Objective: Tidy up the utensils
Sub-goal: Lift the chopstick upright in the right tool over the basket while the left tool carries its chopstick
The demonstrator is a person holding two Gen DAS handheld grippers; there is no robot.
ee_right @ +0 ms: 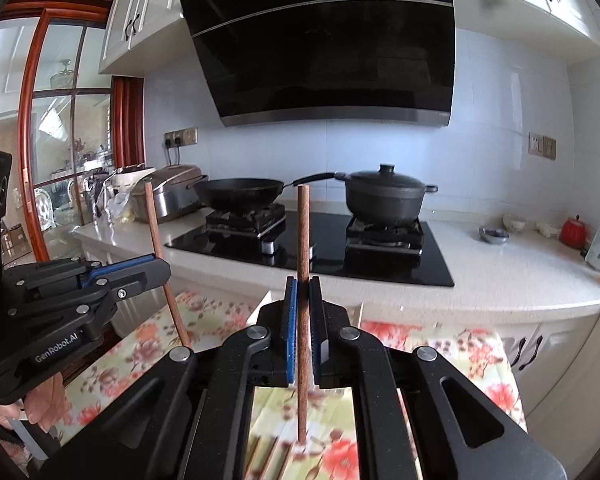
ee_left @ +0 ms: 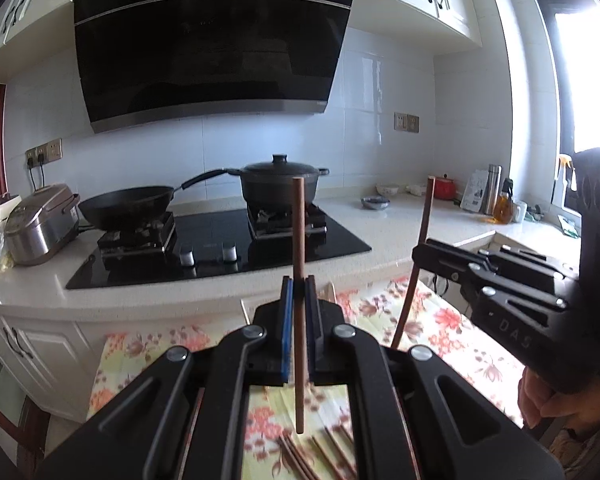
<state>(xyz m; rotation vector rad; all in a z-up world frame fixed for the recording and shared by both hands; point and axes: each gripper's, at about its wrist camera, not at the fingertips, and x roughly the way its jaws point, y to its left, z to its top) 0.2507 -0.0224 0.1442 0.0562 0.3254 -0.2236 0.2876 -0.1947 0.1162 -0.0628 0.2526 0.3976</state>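
left gripper [ee_left: 299,300] and right gripper [ee_right: 303,300] each pinch one upright chopstick [ee_left: 299,240] [ee_right: 302,240], fingers nearly closed, above the floral cloth [ee_left: 440,320].

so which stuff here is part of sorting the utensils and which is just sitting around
In the job:
- chopstick in left gripper
- chopstick in right gripper
- loose chopsticks on floral cloth

Lying about:
- wok
- lidded pot
- rice cooker
- red jar

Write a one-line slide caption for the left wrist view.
Left gripper and right gripper each clamp an upright brown chopstick above a floral cloth, facing the stove.
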